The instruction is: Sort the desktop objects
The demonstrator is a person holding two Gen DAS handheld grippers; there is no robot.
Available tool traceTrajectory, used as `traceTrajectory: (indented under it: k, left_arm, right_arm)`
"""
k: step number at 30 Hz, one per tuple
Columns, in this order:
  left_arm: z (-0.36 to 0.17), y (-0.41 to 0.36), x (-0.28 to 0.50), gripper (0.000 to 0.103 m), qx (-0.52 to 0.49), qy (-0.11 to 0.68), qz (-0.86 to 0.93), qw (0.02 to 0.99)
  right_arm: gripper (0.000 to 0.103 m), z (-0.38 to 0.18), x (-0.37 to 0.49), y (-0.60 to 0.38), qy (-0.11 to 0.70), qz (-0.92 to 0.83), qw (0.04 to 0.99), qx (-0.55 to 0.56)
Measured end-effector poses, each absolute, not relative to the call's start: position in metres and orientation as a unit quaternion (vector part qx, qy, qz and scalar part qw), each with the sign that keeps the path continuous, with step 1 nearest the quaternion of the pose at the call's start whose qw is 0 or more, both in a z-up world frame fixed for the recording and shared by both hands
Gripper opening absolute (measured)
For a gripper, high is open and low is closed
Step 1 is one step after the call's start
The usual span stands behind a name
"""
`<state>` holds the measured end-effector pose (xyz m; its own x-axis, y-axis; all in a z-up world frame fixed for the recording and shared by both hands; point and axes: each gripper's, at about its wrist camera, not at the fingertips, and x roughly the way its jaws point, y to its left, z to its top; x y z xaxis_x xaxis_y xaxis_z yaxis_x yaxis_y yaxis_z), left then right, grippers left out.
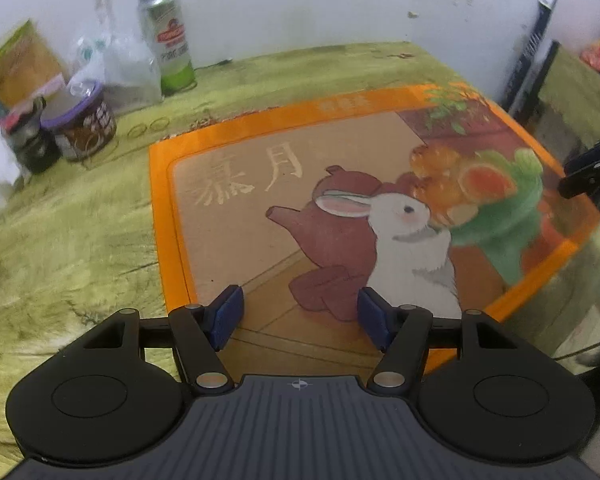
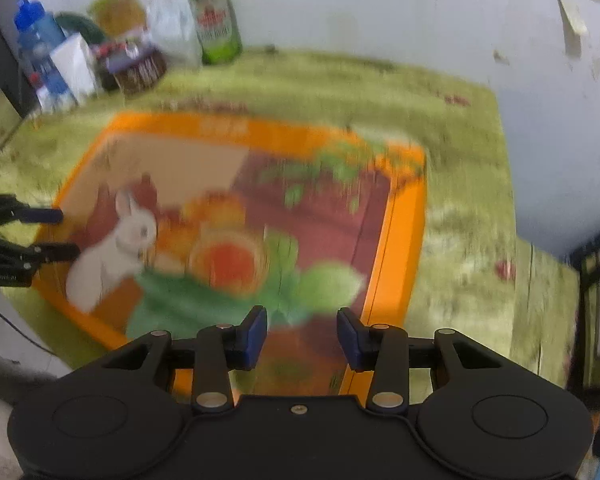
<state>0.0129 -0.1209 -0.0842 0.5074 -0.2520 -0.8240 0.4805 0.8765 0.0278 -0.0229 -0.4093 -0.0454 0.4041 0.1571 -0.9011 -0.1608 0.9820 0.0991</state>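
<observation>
Still nothing gripped: both grippers, left (image 1: 300, 318) and right (image 2: 302, 338), parted and empty over the mat (image 1: 168, 216), with can (image 1: 168, 40) and tub (image 1: 82, 122) clustered far back-left — risky reaching there, likely toppling the can.

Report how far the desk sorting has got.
Seemingly done: the can, plastic bag, purple-lidded tub and blue bottle stand bunched in the far left corner, and the rabbit mat has nothing on it. In hand: nothing. The left gripper and right gripper are empty above the mat. Left: I cannot tell whether that cluster is sorted or still waiting.
</observation>
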Motion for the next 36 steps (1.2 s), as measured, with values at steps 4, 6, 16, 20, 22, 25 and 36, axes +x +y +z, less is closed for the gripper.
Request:
traceTrajectory:
  k: [4, 6, 16, 20, 22, 25, 36]
  left_arm:
    - [-0.085, -0.123, 0.019, 0.065, 0.113, 0.457, -0.208, 0.857]
    - [-0.081, -0.123, 0.022, 0.064, 0.110, 0.457, -0.207, 0.858]
    - [-0.064, -0.082, 0.065, 0.085, 0.025, 0.465, -0.125, 0.876]
    - [-0.078, -0.070, 0.086, 0.086, -0.028, 0.503, -0.106, 0.857]
    - [-0.085, -0.067, 0.092, 0.086, -0.052, 0.517, -0.108, 0.848]
    - [-0.092, -0.066, 0.095, 0.090, -0.074, 0.530, -0.104, 0.838]
    - [-0.109, -0.067, 0.103, 0.099, -0.091, 0.555, -0.098, 0.821]
  right_arm:
    - [0.041, -0.062, -0.031, -0.394, 0.553, 0.078, 0.828, -0.048]
    - [0.041, -0.060, -0.030, -0.391, 0.554, 0.074, 0.827, -0.054]
    - [0.075, -0.042, -0.001, -0.465, 0.518, 0.023, 0.845, 0.132]
    - [0.078, -0.063, 0.020, -0.490, 0.527, 0.023, 0.828, 0.189]
    - [0.079, -0.075, 0.028, -0.501, 0.535, 0.025, 0.815, 0.221]
    - [0.080, -0.093, 0.039, -0.512, 0.546, 0.036, 0.794, 0.266]
    - [0.092, -0.141, 0.066, -0.517, 0.577, 0.129, 0.744, 0.312]
